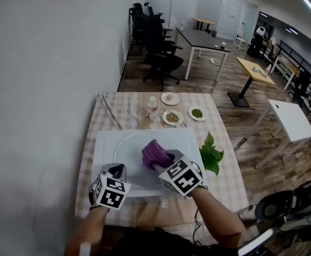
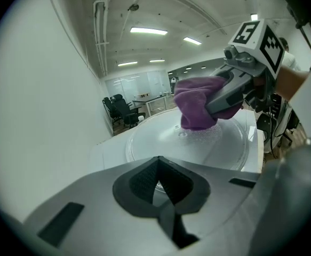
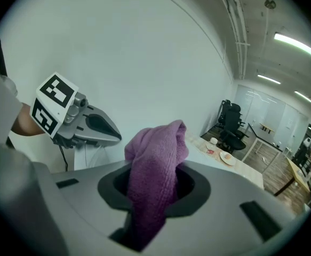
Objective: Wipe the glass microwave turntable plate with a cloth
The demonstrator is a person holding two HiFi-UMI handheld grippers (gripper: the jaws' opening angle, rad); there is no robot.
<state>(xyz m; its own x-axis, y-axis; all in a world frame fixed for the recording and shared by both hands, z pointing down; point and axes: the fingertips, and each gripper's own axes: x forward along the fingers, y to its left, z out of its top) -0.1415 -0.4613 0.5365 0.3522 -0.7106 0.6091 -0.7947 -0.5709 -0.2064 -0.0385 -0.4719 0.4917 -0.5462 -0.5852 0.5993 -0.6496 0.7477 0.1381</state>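
A purple cloth [image 1: 154, 153] is gripped in the closed right claw [image 1: 163, 160] and pressed onto the glass turntable plate [image 1: 129, 149]. The plate lies flat on a white board [image 1: 104, 143] at the near end of the checked counter [image 1: 118, 104]. The left claw [image 1: 117, 169] is seen closed at the plate's near-left rim, apparently pinching it so that the disc is steadied.

The plate is judged heavy for its thinness, rigid, smooth and breakable. Droplets or suds are visible under the cloth, so a slippery surface is to be expected. A hold is best taken at the rim, as appears to be done here, and not at the centre. The cloth, soft and light, is bunched between the jaws, with its free end left for wiping.

Room is limited on the left by a white wall [image 1: 48, 89] close beside the counter's edge. Beyond the board, small dishes [image 1: 172, 117] and a small bottle [image 1: 152, 108] are set near. Green leaves [image 1: 211, 154] lie just beside the board's right edge. Strokes are best kept within the rim.
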